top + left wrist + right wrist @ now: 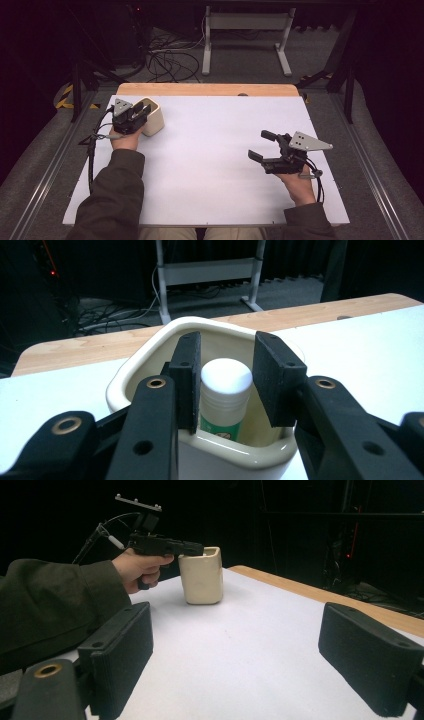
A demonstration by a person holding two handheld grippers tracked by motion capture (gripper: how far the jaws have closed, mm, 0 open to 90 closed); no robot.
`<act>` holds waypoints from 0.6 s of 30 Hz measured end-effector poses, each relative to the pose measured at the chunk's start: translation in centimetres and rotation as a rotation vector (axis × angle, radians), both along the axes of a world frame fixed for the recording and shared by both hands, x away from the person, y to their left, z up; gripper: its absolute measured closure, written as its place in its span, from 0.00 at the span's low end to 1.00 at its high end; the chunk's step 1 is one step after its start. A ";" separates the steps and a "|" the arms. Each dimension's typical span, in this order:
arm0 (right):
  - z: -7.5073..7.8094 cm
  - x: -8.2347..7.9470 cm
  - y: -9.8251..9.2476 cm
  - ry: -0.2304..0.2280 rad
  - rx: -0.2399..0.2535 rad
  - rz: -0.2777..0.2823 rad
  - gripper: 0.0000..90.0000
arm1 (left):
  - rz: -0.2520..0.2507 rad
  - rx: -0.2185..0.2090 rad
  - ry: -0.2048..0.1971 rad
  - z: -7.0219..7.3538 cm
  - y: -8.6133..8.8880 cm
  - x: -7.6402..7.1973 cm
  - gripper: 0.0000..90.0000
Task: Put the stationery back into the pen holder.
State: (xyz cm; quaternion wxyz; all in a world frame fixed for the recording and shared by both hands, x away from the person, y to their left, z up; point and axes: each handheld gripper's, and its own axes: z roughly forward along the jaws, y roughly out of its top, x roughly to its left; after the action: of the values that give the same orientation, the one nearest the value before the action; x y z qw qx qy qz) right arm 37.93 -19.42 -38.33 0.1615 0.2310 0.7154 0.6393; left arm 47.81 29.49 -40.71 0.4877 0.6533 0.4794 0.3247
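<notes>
The thing I am working on is a small white-capped tube (226, 390), round-topped, with a green label low on its body; it stands upright inside a cream cup (150, 347) whose rim is squarish with rounded corners. In the left gripper view the tube sits at the centre of the frame, right between the black pads (186, 380) of my left hand-held gripper (227, 382), which reaches down into the cup's mouth. The left pad lies against the tube's side; the right pad stands close to the cap (I cannot make out a clean touch there), and the jaws are drawn in as far as they go, clamped on the tube.

In the high view the cup (156, 120) stands at the upper left of the white counter (215, 150), with the left hand-held gripper (141, 111) over it. My right hand-held gripper (262, 145) is at the right of that frame, well apart from the cup, jaws spread wide with nothing between them, above bare counter.
</notes>
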 end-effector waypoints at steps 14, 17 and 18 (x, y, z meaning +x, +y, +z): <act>0.0 0.0 0.0 0.001 0.000 0.001 0.17 | -0.004 -0.029 -0.011 0.4 0.3 -0.2 0.67; 0.0 0.0 0.0 0.001 0.000 -0.001 0.17 | -0.010 -0.038 -0.011 0.5 0.3 -0.2 0.65; 0.0 0.0 0.0 0.002 0.000 -0.001 0.17 | -0.011 -0.042 -0.014 0.5 0.3 -0.3 0.64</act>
State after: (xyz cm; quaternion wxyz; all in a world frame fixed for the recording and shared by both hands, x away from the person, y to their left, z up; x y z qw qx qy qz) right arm 37.96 -19.41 -38.36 0.1611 0.2320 0.7154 0.6391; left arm 47.55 29.76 -40.18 0.5064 0.6432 0.4793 0.3163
